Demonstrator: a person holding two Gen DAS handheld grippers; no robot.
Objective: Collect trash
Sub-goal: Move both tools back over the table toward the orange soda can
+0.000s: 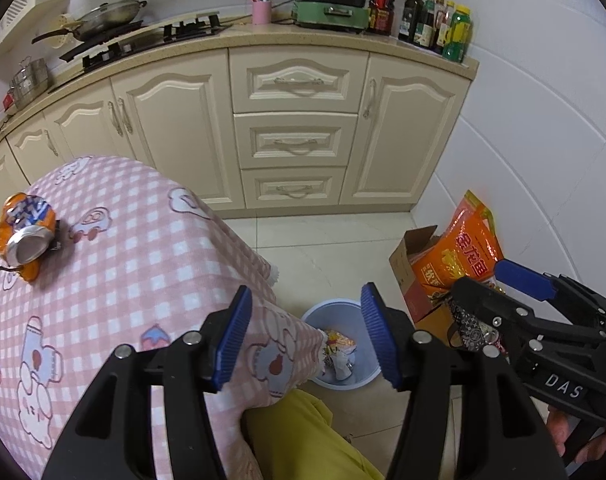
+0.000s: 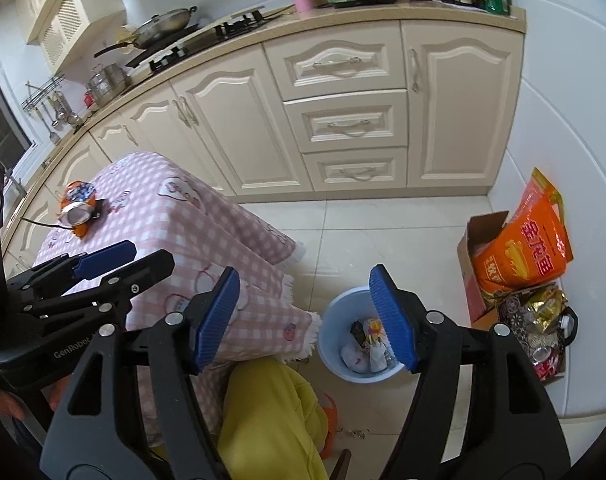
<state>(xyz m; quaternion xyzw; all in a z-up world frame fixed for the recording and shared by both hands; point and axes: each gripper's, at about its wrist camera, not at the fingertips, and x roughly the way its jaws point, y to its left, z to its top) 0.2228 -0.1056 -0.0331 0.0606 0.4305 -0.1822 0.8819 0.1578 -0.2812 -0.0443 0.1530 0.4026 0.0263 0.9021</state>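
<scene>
Mostly done, it seems: the blue bin (image 2: 359, 340) on the floor beside the worktop (image 1: 143, 248) already holds wrappers, both the left gripper (image 1: 303, 336) and right gripper (image 2: 307, 320) have fingers spread and empty, and one crushed orange can (image 1: 25, 236) remains on the worktop's far side from the bin.

Even, bright indoor light, soft shadow beside the can (image 1: 25, 236) on the tablecloth (image 1: 151, 248), mild sheen on floor tiles (image 2: 343, 248), strong fisheye bending of cabinets (image 1: 295, 120), dark vignette corners, focus mostly sharp
</scene>
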